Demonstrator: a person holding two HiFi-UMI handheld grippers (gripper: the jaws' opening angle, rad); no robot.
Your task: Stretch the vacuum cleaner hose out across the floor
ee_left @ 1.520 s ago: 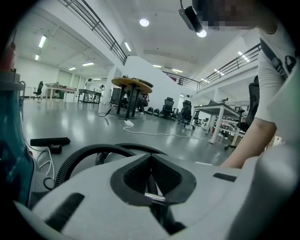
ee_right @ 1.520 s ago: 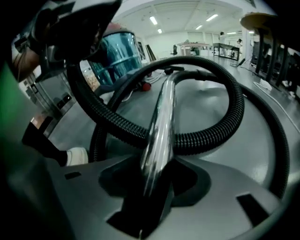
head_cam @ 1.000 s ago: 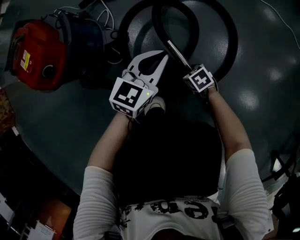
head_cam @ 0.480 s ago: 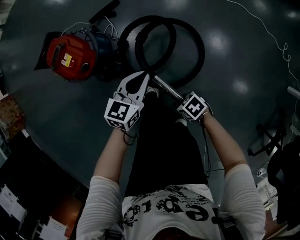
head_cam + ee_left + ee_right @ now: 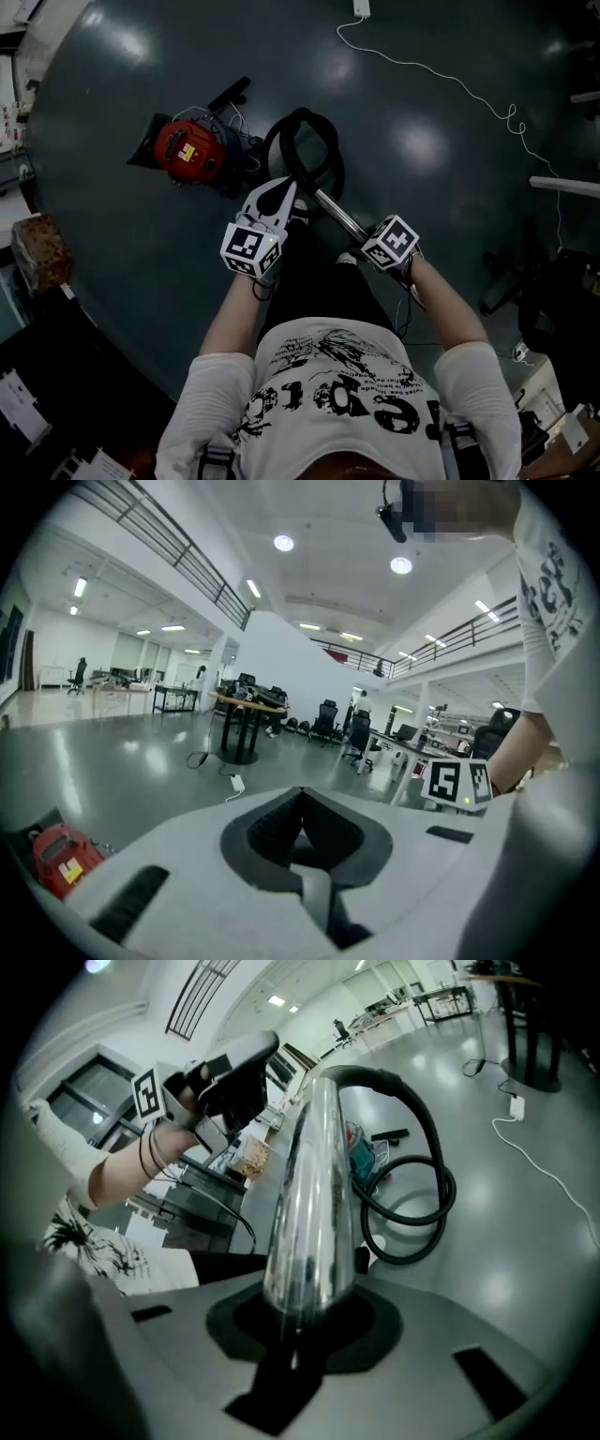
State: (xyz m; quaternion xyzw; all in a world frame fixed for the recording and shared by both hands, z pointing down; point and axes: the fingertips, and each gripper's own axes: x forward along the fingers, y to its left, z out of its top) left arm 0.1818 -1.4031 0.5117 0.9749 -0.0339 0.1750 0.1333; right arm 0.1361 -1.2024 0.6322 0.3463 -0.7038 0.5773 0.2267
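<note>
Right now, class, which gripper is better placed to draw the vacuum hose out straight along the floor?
Probably the right. The right gripper is clamped on the metal tube, which leads into the coiled hose. The left gripper is shut on nothing.

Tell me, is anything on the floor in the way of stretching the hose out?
Nothing big. The right gripper is shut on the metal tube, and the hose lies looped beside the red vacuum cleaner. Only a thin white cable crosses the floor farther out.
</note>
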